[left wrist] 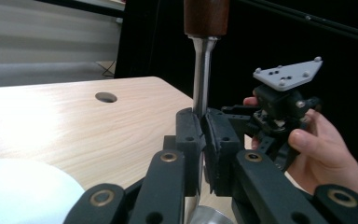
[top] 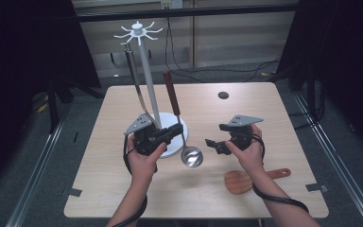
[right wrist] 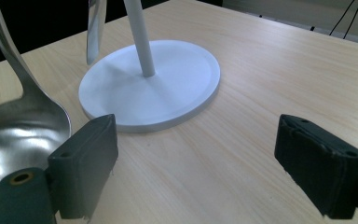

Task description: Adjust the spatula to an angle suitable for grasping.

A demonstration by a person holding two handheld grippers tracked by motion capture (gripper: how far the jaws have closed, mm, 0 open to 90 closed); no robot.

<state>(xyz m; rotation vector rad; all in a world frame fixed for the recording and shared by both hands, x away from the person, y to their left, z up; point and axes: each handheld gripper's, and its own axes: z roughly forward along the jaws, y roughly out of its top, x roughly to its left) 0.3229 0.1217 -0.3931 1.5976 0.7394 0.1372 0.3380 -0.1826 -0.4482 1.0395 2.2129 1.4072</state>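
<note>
A: Ladle (top: 182, 127) first: what does it look like, and where is it?

B: Polished steel, with a round bowl, a slim metal stem and a dark reddish-brown wooden handle. It stands nearly upright just beside the white rack (top: 149, 71), on the rack's right, with its bowl low at the edge of the rack's round base and its handle leaning up alongside the pole.

A: Who has hold of it?

B: The left gripper (top: 172, 132). Its jaws are pinched almost together on the metal stem, just below the wooden handle; the left gripper view shows the pads pressing the steel from both sides.

A: And the other one?

B: The right gripper (top: 213, 144) sits to the right of the rack, near the ladle's bowl. Its jaws stand wide apart with nothing but bare tabletop (top: 264, 109) between them.

A: Anything else around the rack?

B: A second metal utensil (top: 134, 78) with a dark grip hangs from one of the rack's top hooks, left of the pole, its blade reaching down to the base. A wooden spatula (top: 248, 179) lies flat well to the right of the rack, at the near edge. A small round hole (top: 223, 95) marks the tabletop beyond.

A: Anything crowding the ladle?

B: The rack's pole and the hanging utensil are close on its left.
</note>
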